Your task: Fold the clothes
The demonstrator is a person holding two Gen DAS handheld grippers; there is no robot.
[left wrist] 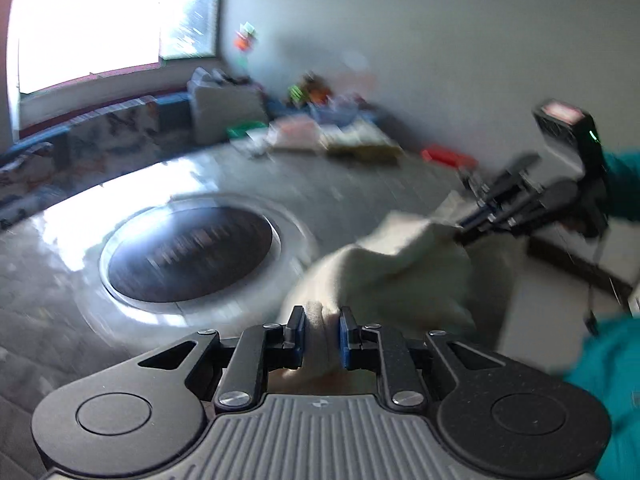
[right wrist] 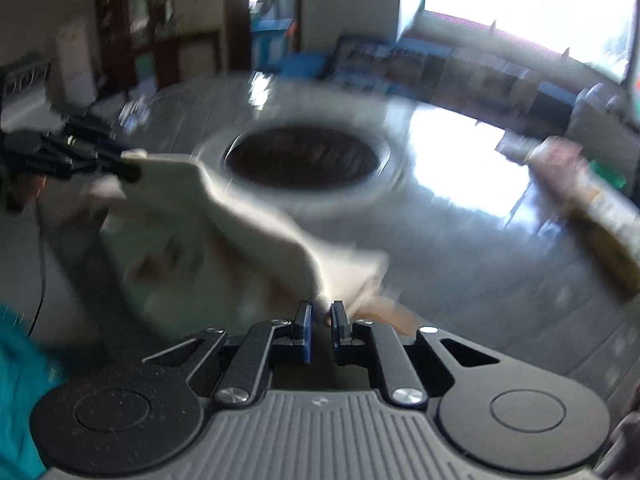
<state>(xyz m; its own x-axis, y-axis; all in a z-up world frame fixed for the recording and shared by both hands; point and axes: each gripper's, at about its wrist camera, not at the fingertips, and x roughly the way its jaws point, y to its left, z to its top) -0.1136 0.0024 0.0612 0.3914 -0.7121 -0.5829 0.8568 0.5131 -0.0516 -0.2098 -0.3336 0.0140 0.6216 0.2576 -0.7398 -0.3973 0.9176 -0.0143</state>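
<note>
left wrist view: left gripper (left wrist: pixel 322 334) is pinching a bunched edge of the cream cloth (left wrist: pixel 396 264), fabric filling the gap between the blue-padded fingers (left wrist: pixel 347 344). cloth stretches up and right to the right gripper (left wrist: pixel 466 228), which grips its far corner. cloth looks held above the table (left wrist: pixel 360 200), though blur makes any contact hard to judge. table is round and glossy grey with a dark round inset (left wrist: pixel 190 254) in the middle, strong window glare on it. blurred clutter (left wrist: pixel 332 136) at the far edge of the table. teal sleeve (left wrist: pixel 604 368) at the lower right.

right wrist view: right gripper (right wrist: pixel 321 322) is nearly closed on a thin fold of the same cloth (right wrist: pixel 224 216). fabric runs up and left to the left gripper (right wrist: pixel 130 166), clamped on its corner. cloth spans between the two grippers in front of the dark inset (right wrist: pixel 302 158). heavy motion blur in both views, so the garment type can't be told.
</note>
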